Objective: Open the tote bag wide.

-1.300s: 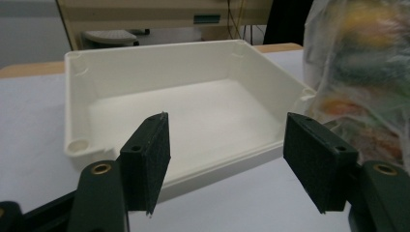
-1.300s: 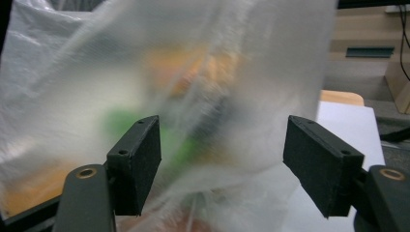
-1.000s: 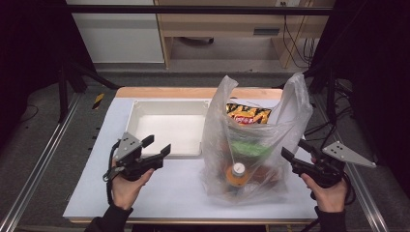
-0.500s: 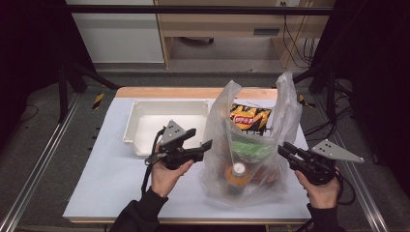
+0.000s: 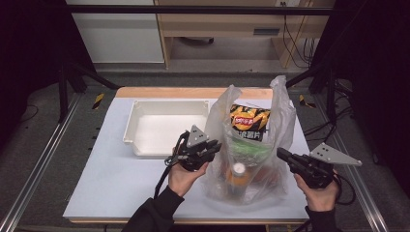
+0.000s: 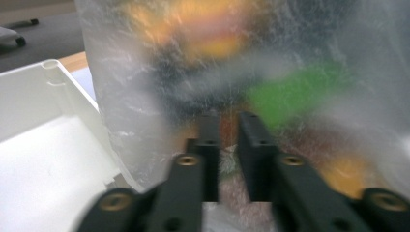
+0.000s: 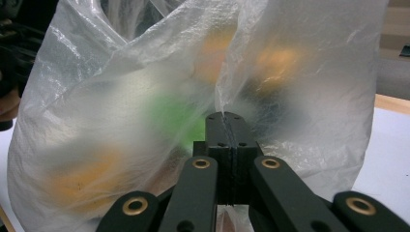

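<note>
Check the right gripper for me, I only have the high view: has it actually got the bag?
Observer: Yes. Right gripper view shows the right gripper with jaws shut flat on a fold of the plastic bag.
Operator: Left one?
Observer: The left gripper has just been closing. A narrow gap shows between its jaws, and some bag film seems to sit in it.
Operator: Anything crowding it?
Observer: The white tray lies right beside the bag in that view; I can't tell whether they touch.

The chip packet inside the plastic bag bears print too blurred to read.
</note>
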`<action>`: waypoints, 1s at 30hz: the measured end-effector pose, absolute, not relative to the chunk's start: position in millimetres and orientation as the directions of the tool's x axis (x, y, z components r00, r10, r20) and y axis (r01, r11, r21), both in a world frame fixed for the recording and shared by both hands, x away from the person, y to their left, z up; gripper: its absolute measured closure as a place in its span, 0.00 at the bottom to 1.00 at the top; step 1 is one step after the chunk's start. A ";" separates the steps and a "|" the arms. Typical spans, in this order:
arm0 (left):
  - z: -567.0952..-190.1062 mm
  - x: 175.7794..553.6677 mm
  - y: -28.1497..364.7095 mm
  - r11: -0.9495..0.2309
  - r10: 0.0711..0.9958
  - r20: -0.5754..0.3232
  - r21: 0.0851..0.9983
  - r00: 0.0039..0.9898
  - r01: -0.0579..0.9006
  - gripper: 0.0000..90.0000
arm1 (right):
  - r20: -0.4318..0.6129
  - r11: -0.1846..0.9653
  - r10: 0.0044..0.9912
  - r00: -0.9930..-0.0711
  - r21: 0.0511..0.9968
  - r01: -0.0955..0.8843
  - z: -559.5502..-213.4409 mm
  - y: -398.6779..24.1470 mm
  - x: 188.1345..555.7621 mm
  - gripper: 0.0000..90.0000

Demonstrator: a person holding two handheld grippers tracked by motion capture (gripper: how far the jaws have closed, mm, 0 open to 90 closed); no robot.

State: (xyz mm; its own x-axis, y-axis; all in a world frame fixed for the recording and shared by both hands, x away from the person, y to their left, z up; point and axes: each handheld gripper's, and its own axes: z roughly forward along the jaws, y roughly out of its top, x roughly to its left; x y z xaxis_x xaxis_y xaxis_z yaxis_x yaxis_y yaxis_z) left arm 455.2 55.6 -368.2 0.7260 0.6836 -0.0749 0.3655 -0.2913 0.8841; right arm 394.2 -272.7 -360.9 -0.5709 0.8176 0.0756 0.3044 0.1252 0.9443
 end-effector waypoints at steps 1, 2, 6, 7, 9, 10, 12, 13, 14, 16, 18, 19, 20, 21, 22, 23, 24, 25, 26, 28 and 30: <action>-370.6 455.5 56.0 -0.295 0.678 -0.081 0.881 0.731 0.371 0.98 | 0.079 0.124 0.817 -0.572 0.943 0.308 -361.1 -272.5 393.9 1.00; -370.6 455.5 56.0 -0.295 0.678 -0.081 0.881 0.731 0.371 1.00 | 0.079 0.124 0.817 -0.572 0.943 0.308 -361.1 -272.5 393.9 1.00; -373.1 453.8 63.7 -0.284 0.672 -0.084 0.888 0.735 0.361 1.00 | 0.080 0.124 0.817 -0.572 0.943 0.309 -363.1 -273.1 391.8 1.00; -372.4 452.4 69.4 -0.276 0.668 -0.092 0.891 0.739 0.361 1.00 | 0.084 0.121 0.816 -0.571 0.942 0.312 -364.6 -274.3 390.7 1.00; -369.2 449.5 73.7 -0.264 0.670 -0.089 0.899 0.737 0.349 1.00 | 0.089 0.120 0.814 -0.574 0.941 0.316 -366.3 -274.6 389.4 1.00; -369.2 449.5 73.7 -0.264 0.670 -0.089 0.899 0.737 0.349 1.00 | 0.089 0.120 0.814 -0.574 0.941 0.316 -366.3 -274.6 389.4 1.00; -359.5 445.9 80.4 -0.216 0.673 -0.102 0.920 0.733 0.326 0.96 | 0.084 0.126 0.813 -0.577 0.941 0.315 -367.6 -274.1 387.5 1.00; -353.0 444.6 83.2 -0.191 0.676 -0.107 0.930 0.729 0.314 0.82 | 0.085 0.125 0.813 -0.576 0.941 0.315 -367.6 -273.8 386.1 1.00; -345.6 443.6 85.5 -0.170 0.675 -0.112 0.938 0.729 0.302 0.82 | 0.085 0.125 0.813 -0.576 0.941 0.315 -367.6 -273.8 386.1 1.00; -329.8 441.8 87.9 -0.141 0.675 -0.114 0.950 0.729 0.279 0.64 | 0.088 0.120 0.810 -0.579 0.942 0.312 -366.9 -273.6 385.6 1.00; -314.8 440.7 86.1 -0.119 0.679 -0.105 0.961 0.726 0.251 0.58 | 0.086 0.120 0.809 -0.582 0.944 0.306 -366.3 -272.4 386.2 1.00; -301.5 440.2 82.1 -0.107 0.681 -0.093 0.969 0.726 0.224 0.50 | 0.087 0.120 0.808 -0.582 0.944 0.308 -366.2 -270.0 386.8 1.00; -301.5 440.2 82.1 -0.107 0.681 -0.093 0.969 0.726 0.224 0.47 | 0.087 0.120 0.808 -0.582 0.944 0.308 -366.2 -270.0 386.8 1.00; -289.9 440.0 75.8 -0.096 0.673 -0.089 0.974 0.734 0.207 0.45 | 0.083 0.124 0.806 -0.586 0.944 0.306 -366.5 -267.7 387.7 1.00; -289.9 440.0 75.8 -0.096 0.673 -0.089 0.974 0.734 0.207 0.44 | 0.083 0.124 0.806 -0.586 0.944 0.306 -366.5 -267.7 387.7 1.00; -284.9 439.4 71.9 -0.091 0.667 -0.090 0.975 0.740 0.200 0.44 | 0.083 0.127 0.806 -0.587 0.943 0.307 -366.8 -266.4 388.0 1.00; -280.6 438.4 67.3 -0.090 0.657 -0.089 0.976 0.748 0.196 0.44 | 0.083 0.127 0.804 -0.588 0.943 0.308 -367.0 -265.3 388.1 1.00; -277.3 437.4 61.9 -0.099 0.647 -0.083 0.977 0.758 0.191 0.44 | 0.083 0.128 0.803 -0.590 0.943 0.307 -367.1 -264.4 388.0 1.00; -275.0 436.3 53.9 -0.118 0.641 -0.071 0.975 0.764 0.190 0.44 | 0.086 0.126 0.802 -0.591 0.943 0.308 -367.0 -263.5 388.1 1.00; -275.1 436.9 43.1 -0.170 0.646 -0.042 0.966 0.763 0.197 0.48 | 0.083 0.129 0.800 -0.594 0.944 0.305 -366.7 -262.3 387.7 1.00; -279.5 440.4 35.4 -0.223 0.654 -0.026 0.948 0.756 0.226 0.61 | 0.080 0.131 0.798 -0.598 0.945 0.301 -366.2 -262.0 386.0 1.00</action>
State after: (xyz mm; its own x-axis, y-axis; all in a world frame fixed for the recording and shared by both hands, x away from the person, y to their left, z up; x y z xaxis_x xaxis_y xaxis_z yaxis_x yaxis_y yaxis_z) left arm 440.4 35.4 -279.5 0.7557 0.6544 -0.0262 0.2261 -0.2232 0.9482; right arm 386.0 -262.0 -366.2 -0.5976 0.7979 0.0796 0.3011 0.1312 0.9445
